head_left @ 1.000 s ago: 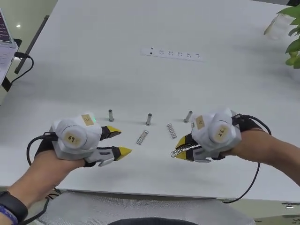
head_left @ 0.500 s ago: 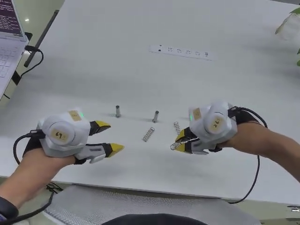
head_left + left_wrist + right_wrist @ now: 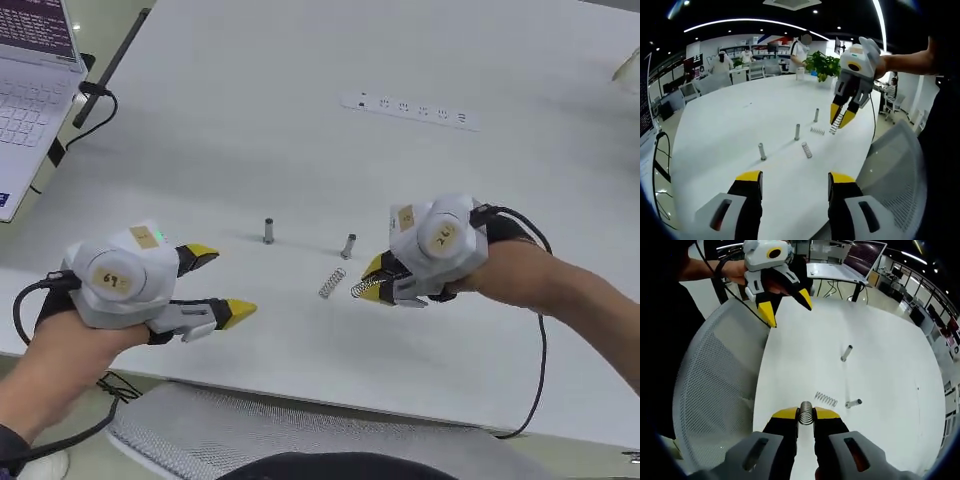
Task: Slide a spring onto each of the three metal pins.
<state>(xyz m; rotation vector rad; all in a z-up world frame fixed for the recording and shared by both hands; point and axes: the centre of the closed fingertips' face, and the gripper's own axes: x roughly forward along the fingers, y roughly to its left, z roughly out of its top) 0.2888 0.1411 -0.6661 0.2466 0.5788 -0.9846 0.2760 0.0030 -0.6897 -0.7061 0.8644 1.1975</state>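
Note:
Two upright metal pins [image 3: 268, 231] [image 3: 348, 246] stand on the white table [image 3: 300, 150]; my right hand hides the place beside them. All three pins show in the left gripper view [image 3: 761, 151] [image 3: 797, 132] [image 3: 816, 115]. My right gripper [image 3: 370, 282] is shut on a spring [image 3: 360, 289] [image 3: 806, 412], held just above the table, near the middle pin. A loose spring [image 3: 331, 283] [image 3: 826, 399] lies close by, another [image 3: 817, 131] further along. My left gripper [image 3: 218, 283] [image 3: 795, 177] hovers open, with nothing in it, to the left of the pins.
A laptop [image 3: 30, 60] sits at the far left with a cable [image 3: 95, 95] beside it. A white power strip [image 3: 410, 108] lies further back. A mesh chair [image 3: 250, 440] is at the near edge. A plant [image 3: 822, 64] and people are in the background.
My right gripper carried the spring left and forward, closer to the middle pin, and now covers the right-hand pin. My left gripper drifted slightly left. The head camera shifted too.

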